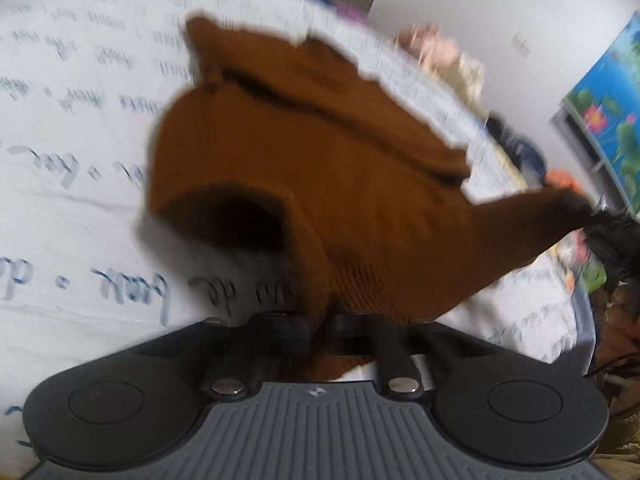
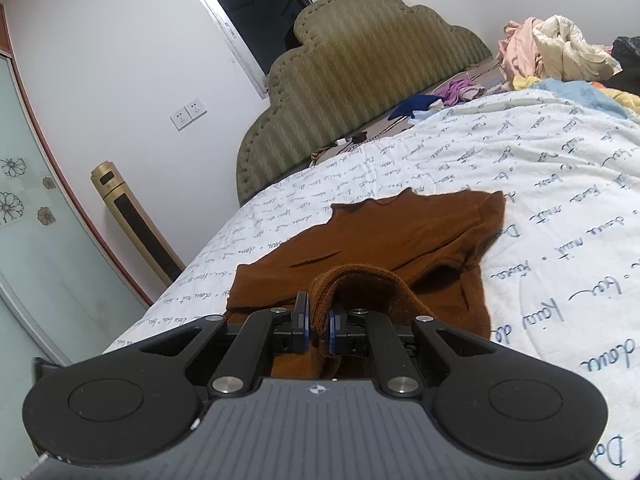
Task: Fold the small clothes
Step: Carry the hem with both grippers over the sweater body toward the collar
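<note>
A brown knit garment (image 1: 320, 168) lies on a white bedsheet with blue script (image 1: 80, 120). In the blurred left wrist view my left gripper (image 1: 320, 322) is shut on the garment's near edge and holds it lifted, with a sleeve opening to its left. A stretched corner runs right to my right gripper (image 1: 604, 216). In the right wrist view my right gripper (image 2: 318, 326) is shut on a folded brown edge, and the rest of the garment (image 2: 400, 236) lies flat beyond it on the sheet (image 2: 560, 184).
A padded green headboard (image 2: 360, 92) stands at the far end of the bed. A heap of loose clothes (image 2: 556, 52) lies at the far right, with small purple and blue pieces (image 2: 440, 98) near the headboard. A gold tower fan (image 2: 132, 220) stands by the wall.
</note>
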Demonstrator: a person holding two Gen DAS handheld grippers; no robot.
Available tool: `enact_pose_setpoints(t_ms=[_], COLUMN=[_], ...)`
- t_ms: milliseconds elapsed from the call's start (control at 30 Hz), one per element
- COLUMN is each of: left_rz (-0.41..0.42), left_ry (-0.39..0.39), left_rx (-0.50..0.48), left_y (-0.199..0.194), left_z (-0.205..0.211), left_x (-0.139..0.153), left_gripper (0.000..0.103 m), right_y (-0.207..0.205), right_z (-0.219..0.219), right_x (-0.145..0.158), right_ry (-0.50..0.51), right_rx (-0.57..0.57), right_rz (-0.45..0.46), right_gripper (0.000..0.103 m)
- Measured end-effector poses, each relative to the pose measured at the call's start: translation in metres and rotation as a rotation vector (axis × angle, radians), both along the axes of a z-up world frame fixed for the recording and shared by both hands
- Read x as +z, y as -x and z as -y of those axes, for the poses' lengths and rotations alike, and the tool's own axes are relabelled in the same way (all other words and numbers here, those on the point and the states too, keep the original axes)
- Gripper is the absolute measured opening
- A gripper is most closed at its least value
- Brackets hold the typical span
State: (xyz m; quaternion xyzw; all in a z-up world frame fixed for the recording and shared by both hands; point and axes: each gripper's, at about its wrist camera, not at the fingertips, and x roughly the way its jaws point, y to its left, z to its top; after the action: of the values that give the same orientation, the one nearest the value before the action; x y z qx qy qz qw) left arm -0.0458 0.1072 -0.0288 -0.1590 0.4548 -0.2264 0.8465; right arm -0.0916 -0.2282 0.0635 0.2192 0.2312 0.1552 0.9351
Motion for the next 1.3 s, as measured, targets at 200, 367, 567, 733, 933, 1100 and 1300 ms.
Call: enact_pose_setpoints(t_ms=[200, 367, 567, 733, 933, 1100, 1300], left_rz=[0.243, 0.341, 0.345, 0.36, 0.352, 0.344, 0.336], left_ry=[-0.167, -0.238, -0.295, -0.335, -0.351, -0.368, -0.376], left_rx=[0.031, 0.057, 0.068, 0.061, 0.077, 0.092, 0.113], left_y=[0.016, 0.0, -0.024, -0.029, -0.042, -0.053, -0.069], left_z=[0.018, 0.03, 0.049, 0.063, 0.066, 0.067, 0.067], left_x=[0.07, 0.112, 0.122, 0.124, 0.126, 0.125, 0.125], left_gripper=[0.006, 0.006, 0.006, 0.006, 0.006, 0.006, 0.006], right_y=[0.008, 0.003, -0.002, -0.008, -0.018, -0.028, -0.043], right_z=[0.007, 0.003, -0.009, -0.01, -0.007, -0.004, 0.0], right_x=[0.007, 0.008, 0.015, 0.017, 0.014, 0.013, 0.015], right_ry=[0.009, 0.042, 0.156, 0.176, 0.178, 0.182, 0.194], right_rx=[-0.036, -0.061, -0.096, -0.106, -0.123, -0.14, -0.154], right_rz=[0.034, 0.052, 0.087, 0.092, 0.083, 0.083, 0.085], right_gripper=[0.013, 0.013, 0.013, 0.013, 0.013, 0.013, 0.013])
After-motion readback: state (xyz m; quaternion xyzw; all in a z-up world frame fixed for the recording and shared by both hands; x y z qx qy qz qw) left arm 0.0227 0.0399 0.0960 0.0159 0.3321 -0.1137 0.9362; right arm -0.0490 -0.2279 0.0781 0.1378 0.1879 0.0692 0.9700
